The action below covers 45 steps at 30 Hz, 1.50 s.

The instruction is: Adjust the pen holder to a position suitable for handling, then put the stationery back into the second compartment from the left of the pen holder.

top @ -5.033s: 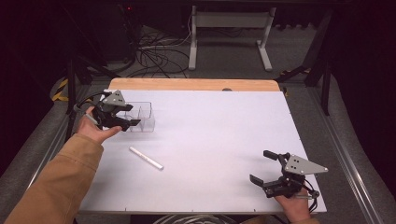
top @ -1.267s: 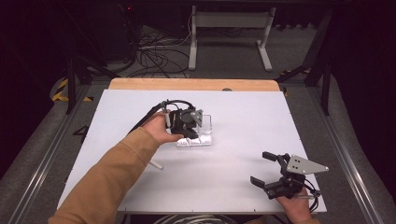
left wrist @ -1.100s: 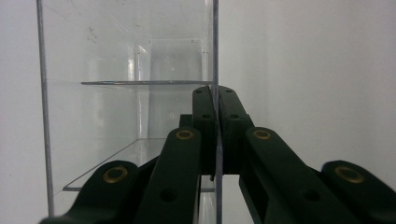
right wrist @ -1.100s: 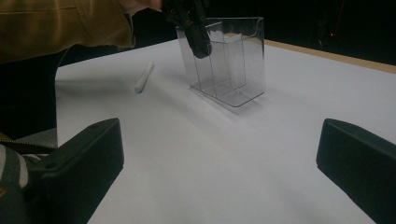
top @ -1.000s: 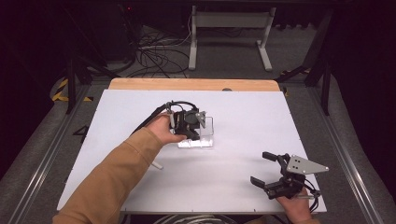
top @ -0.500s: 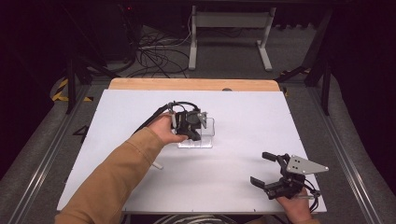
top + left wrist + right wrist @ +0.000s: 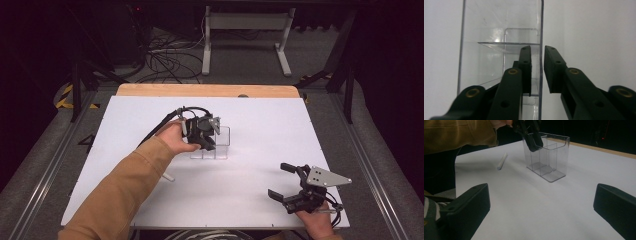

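- At the left of the high view, a sleeve [image 7: 115, 195] in tan cloth is seen reaching from the near edge toward the middle of the white table [image 7: 260, 200].
- A white stick [image 7: 168, 176] is seen lying flat on the table just beside that sleeve, well apart from the box; what it is made of cannot be told.
- The left gripper [image 7: 206, 136] is held over the near-left rim of the clear plastic box [image 7: 222, 137], which stands upright near the middle of the table.
- In the left gripper view, one wall of the box [image 7: 540, 30] is caught between the two jaws; the jaws have just been opening, a thin gap is seen on either side of the wall, and the pads are not pressed on it.
- The box is divided by clear partitions into compartments, and nothing is seen inside them in the right gripper view [image 7: 547, 157].
- Bare table is seen right of the box, out to the table's right edge.
- The right gripper [image 7: 289, 186] is held low at the near-right corner, close to the front edge, with its jaws spread wide and nothing between them.
- A wooden strip [image 7: 210, 90] is seen along the table's far edge, with dark floor and cables beyond.
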Each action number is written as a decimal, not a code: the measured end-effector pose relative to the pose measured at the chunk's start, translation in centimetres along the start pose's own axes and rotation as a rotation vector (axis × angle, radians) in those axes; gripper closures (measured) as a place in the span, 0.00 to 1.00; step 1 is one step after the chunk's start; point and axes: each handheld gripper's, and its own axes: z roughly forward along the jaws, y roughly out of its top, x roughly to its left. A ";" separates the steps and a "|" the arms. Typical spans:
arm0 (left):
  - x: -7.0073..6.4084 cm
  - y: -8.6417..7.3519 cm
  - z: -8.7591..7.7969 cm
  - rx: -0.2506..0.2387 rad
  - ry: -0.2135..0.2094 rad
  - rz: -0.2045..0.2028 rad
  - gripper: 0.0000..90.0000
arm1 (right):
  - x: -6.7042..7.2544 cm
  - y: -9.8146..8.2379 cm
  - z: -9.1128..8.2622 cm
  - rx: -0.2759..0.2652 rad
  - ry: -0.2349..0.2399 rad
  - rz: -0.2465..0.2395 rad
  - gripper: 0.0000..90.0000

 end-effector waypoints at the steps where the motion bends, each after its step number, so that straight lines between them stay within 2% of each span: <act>1: -0.1 -0.1 -0.4 -0.018 0.004 -0.005 0.81 | 0.0 0.0 0.0 0.000 -0.001 0.001 0.02; 5: -0.6 -0.8 -2.3 -0.125 0.030 -0.044 0.70 | 0.0 0.0 0.0 -0.001 -0.003 0.001 0.02; 7: -1.1 -1.3 -3.4 -0.189 0.062 -0.068 0.62 | 0.0 0.0 0.1 0.000 -0.006 0.000 0.02; 9: -1.5 -2.0 -4.4 -0.245 0.082 -0.107 0.51 | 0.0 0.1 0.1 0.001 -0.012 -0.004 0.01; 11: -1.9 -2.6 -5.1 -0.278 0.116 -0.135 0.32 | 0.0 0.1 0.1 -0.001 -0.020 -0.007 0.01; 13: -2.5 -3.1 -5.7 -0.306 0.135 -0.148 0.27 | 0.0 0.2 0.1 -0.005 -0.024 -0.003 0.01; 20: -3.8 -4.4 -7.0 -0.385 0.162 -0.177 0.22 | 0.0 0.4 0.2 0.002 -0.039 -0.004 0.01; 24: -4.5 -5.2 -7.1 -0.417 0.181 -0.194 0.22 | -0.1 0.5 0.3 -0.005 -0.045 0.010 0.01; 27: -5.1 -5.8 -7.4 -0.450 0.195 -0.206 0.21 | -0.1 0.6 0.4 0.000 -0.053 0.000 0.01; 29: -5.6 -6.2 -7.6 -0.475 0.200 -0.223 0.19 | -0.1 0.7 0.5 0.002 -0.058 -0.004 0.01; 32: -6.5 -6.8 -8.1 -0.502 0.235 -0.241 0.16 | -0.1 0.9 0.6 0.008 -0.070 -0.005 0.01; 35: -7.4 -7.6 -8.4 -0.551 0.251 -0.274 0.13 | 0.0 1.2 0.6 0.018 -0.079 0.003 0.01; 40: -8.7 -9.2 -8.5 -0.618 0.252 -0.338 0.07 | 0.1 1.6 0.5 0.020 -0.102 0.003 0.00; 45: -9.9 -10.3 -8.5 -0.662 0.302 -0.367 0.04 | 0.1 1.7 0.6 0.017 -0.099 -0.003 0.00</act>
